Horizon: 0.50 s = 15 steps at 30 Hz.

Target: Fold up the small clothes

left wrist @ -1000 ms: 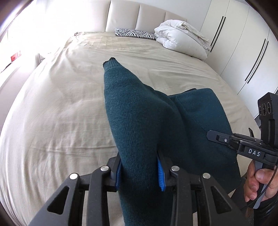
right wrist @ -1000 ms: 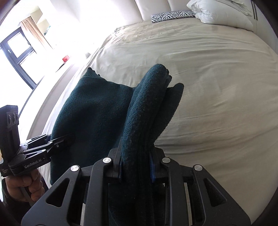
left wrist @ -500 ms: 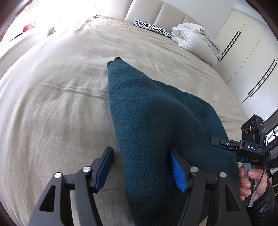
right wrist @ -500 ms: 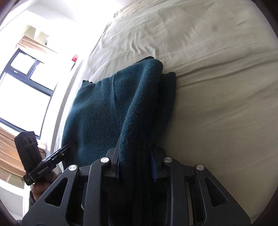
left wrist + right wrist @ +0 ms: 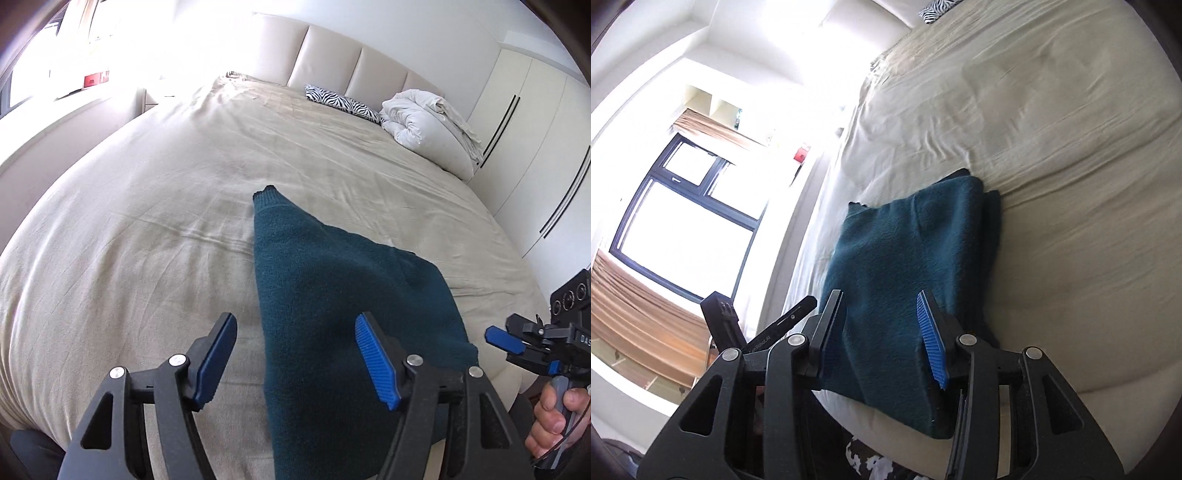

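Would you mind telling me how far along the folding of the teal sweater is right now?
Done: the sweater lies folded on the bed, layers stacked along one edge in the right wrist view. In hand: nothing is gripped; the left gripper is closing slightly with its pads clear of the knit, and the right gripper is opening over the near edge. Left: perhaps another fold or tidying; I cannot tell.

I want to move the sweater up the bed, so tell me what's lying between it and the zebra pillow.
Nothing: only bare beige bedsheet lies between the sweater and the zebra pillow, as the left wrist view shows.
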Each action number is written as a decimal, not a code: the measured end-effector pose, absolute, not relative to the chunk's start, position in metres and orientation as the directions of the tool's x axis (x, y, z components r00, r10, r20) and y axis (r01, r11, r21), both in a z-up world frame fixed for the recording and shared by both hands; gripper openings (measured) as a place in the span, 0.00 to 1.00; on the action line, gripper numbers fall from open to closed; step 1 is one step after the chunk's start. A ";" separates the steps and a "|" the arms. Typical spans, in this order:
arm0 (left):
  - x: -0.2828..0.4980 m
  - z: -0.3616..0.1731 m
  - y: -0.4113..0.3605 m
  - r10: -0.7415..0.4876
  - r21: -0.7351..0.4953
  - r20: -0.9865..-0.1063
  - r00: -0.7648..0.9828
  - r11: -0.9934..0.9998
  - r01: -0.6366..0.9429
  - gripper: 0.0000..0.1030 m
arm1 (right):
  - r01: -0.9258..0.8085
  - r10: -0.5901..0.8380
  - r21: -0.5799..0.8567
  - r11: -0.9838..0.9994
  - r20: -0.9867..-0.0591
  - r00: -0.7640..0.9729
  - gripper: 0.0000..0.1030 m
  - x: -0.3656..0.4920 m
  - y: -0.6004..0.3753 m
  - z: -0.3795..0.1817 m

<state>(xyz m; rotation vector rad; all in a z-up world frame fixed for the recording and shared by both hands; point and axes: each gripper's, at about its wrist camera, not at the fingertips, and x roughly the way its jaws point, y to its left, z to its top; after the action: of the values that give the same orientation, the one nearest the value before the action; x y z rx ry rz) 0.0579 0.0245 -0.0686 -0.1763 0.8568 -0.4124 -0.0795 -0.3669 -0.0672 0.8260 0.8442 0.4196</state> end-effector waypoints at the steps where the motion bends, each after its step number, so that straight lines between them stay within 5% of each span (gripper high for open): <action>1: 0.053 -0.068 0.018 -0.442 -0.315 -0.689 0.574 0.896 0.313 0.67 | -0.019 0.639 0.788 0.615 -0.484 0.598 0.38 -0.075 -0.361 -0.071; 4: 0.043 -0.077 -0.005 -0.454 -0.279 -0.709 0.540 0.884 0.376 0.67 | 0.047 0.645 0.795 0.605 -0.523 0.558 0.36 -0.060 -0.352 -0.100; 9: 0.041 -0.098 -0.018 -0.415 -0.230 -0.738 0.532 0.896 0.379 0.67 | 0.155 0.647 0.832 0.532 -0.518 0.560 0.04 -0.060 -0.374 -0.149; 15: 0.041 -0.102 -0.017 -0.412 -0.230 -0.738 0.535 0.898 0.374 0.69 | 0.155 0.615 0.823 0.546 -0.519 0.594 0.09 -0.069 -0.376 -0.133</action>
<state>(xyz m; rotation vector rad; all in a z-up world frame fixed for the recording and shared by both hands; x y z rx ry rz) 0.0408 -0.0173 -0.1015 -0.0455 0.8905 -0.4681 -0.0691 -0.3757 -0.1333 0.9820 0.9225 0.3237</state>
